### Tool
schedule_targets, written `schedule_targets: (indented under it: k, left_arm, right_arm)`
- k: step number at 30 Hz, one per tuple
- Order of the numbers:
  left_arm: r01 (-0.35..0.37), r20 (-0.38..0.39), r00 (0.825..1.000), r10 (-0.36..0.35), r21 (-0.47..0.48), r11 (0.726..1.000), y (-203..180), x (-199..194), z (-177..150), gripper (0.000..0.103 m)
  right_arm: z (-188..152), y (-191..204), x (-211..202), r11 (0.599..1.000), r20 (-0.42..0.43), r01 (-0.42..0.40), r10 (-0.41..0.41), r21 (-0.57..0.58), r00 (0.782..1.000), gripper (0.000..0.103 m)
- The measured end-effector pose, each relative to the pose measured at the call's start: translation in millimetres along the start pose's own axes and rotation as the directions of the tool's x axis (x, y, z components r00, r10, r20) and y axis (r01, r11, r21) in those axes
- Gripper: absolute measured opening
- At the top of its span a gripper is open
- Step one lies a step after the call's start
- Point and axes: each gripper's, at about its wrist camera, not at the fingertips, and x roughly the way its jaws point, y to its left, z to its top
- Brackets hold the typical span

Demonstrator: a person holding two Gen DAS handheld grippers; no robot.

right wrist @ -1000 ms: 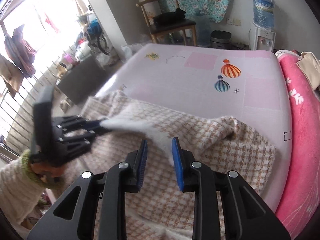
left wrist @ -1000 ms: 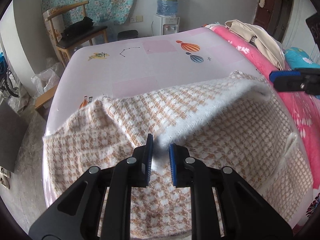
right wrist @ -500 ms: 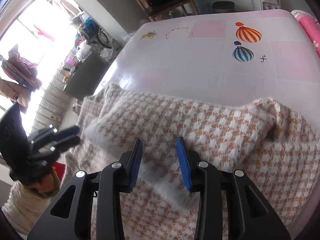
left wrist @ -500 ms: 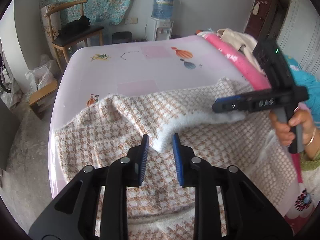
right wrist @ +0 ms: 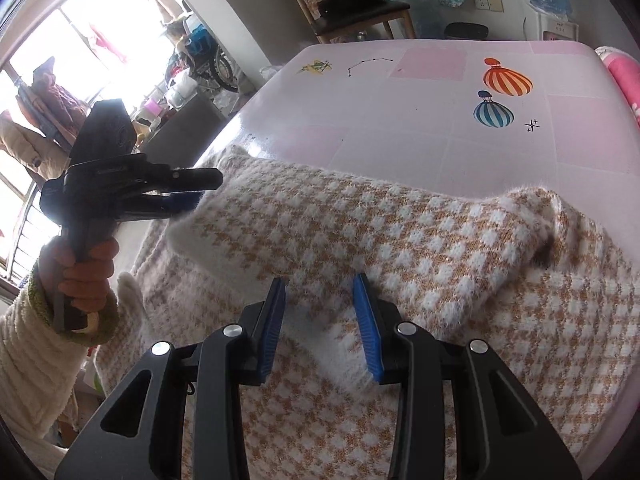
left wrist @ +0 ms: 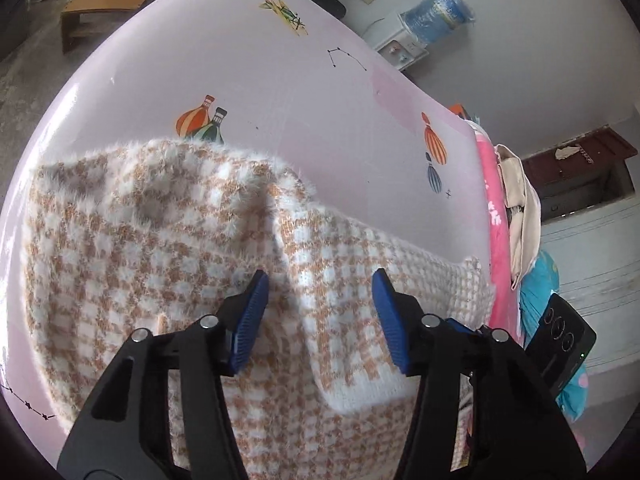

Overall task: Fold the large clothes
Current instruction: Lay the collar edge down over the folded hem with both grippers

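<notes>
A fuzzy tan-and-white houndstooth sweater (left wrist: 168, 248) lies spread on the pink bed sheet (left wrist: 280, 92), with a sleeve folded across its body (right wrist: 360, 240). My left gripper (left wrist: 320, 316) is open, its blue pads to either side of the folded sleeve just above the fabric. It also shows in the right wrist view (right wrist: 192, 196), at the sleeve's cuff end on the left. My right gripper (right wrist: 320, 328) is open and empty, low over the sweater near the sleeve's lower edge.
The sheet (right wrist: 420, 120) with balloon prints extends beyond the sweater. A pink quilt with beige clothes (left wrist: 516, 208) lies along the right side. A wooden chair (right wrist: 352, 4), a water dispenser (left wrist: 420, 28) and window clutter stand around the bed.
Both grippers let go of the sleeve and opened wide. The sleeve now lies flat across the sweater's body. The left gripper tilted and dropped closer to the fabric.
</notes>
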Motion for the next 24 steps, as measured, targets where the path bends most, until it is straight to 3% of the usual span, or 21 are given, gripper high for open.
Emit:
schedule_targets:
  k: [3, 7, 10, 12, 15, 16, 18, 20, 21, 22, 24]
  left_arm:
    - [-0.007, 0.016, 1.0, 0.007, 0.032, 0.999, -9.3, -0.9, -2.2, 0.027]
    - [-0.017, 0.072, 0.997, 0.007, 0.13, 0.991, -25.2, -14.0, 3.1, 0.015]
    - [-0.118, 0.085, 0.991, 0.1, 0.24, 0.964, -33.6, -11.6, 1.1, 0.012]
    - [-0.247, 0.112, 0.969, 0.222, 0.35, 0.904, -39.2, 1.1, -7.3, 0.012]
    - [-0.403, 0.207, 0.915, 0.347, 0.51, 0.76, -55.1, 16.4, -25.6, 0.015]
    - [-0.438, 0.237, 0.898, 0.37, 0.532, 0.724, -59.6, 15.8, -28.8, 0.016]
    - [-0.501, 0.291, 0.865, 0.409, 0.535, 0.68, -66.4, 9.5, -31.2, 0.026]
    - [-0.54, 0.344, 0.841, 0.417, 0.507, 0.672, -71.5, -4.1, -31.1, 0.026]
    - [-0.543, 0.37, 0.838, 0.401, 0.496, 0.677, -74.7, -13.1, -31.2, 0.026]
    - [-0.524, 0.383, 0.847, 0.368, 0.493, 0.694, -77.7, -21.9, -30.7, 0.026]
    - [-0.451, 0.373, 0.884, 0.283, 0.512, 0.731, -86.0, -32.9, -32.6, 0.025]
  right_arm:
    - [-2.0, -3.7, -1.9, 1.0, 0.013, -0.015, 0.015, -0.004, 1.0, 0.035]
    - [-4.5, -4.8, -2.7, 1.0, 0.022, -0.025, 0.025, -0.002, 0.999, 0.035]
    - [-4.8, -4.4, -2.6, 1.0, 0.024, -0.026, 0.026, -0.005, 0.999, 0.035]
    - [-5.5, -4.2, -2.8, 1.0, 0.021, -0.025, 0.025, -0.007, 0.999, 0.035]
    - [-3.7, -0.3, -1.5, 1.0, 0.01, -0.006, 0.006, -0.015, 1.0, 0.035]
    - [-3.3, 1.2, -1.3, 1.0, 0.006, 0.003, -0.003, -0.016, 1.0, 0.035]
    - [-2.1, 6.6, 0.0, 1.0, -0.002, 0.02, -0.02, -0.023, 1.0, 0.035]
    - [-1.5, 9.7, 0.8, 0.999, -0.009, 0.036, -0.037, -0.035, 0.999, 0.035]
    - [-0.2, 12.1, 1.3, 0.998, -0.012, 0.045, -0.045, -0.039, 0.999, 0.035]
    - [0.5, 13.6, 2.0, 0.998, -0.015, 0.053, -0.053, -0.042, 0.998, 0.035]
    - [1.7, 14.7, 3.6, 0.997, -0.022, 0.069, -0.07, -0.045, 0.997, 0.035]
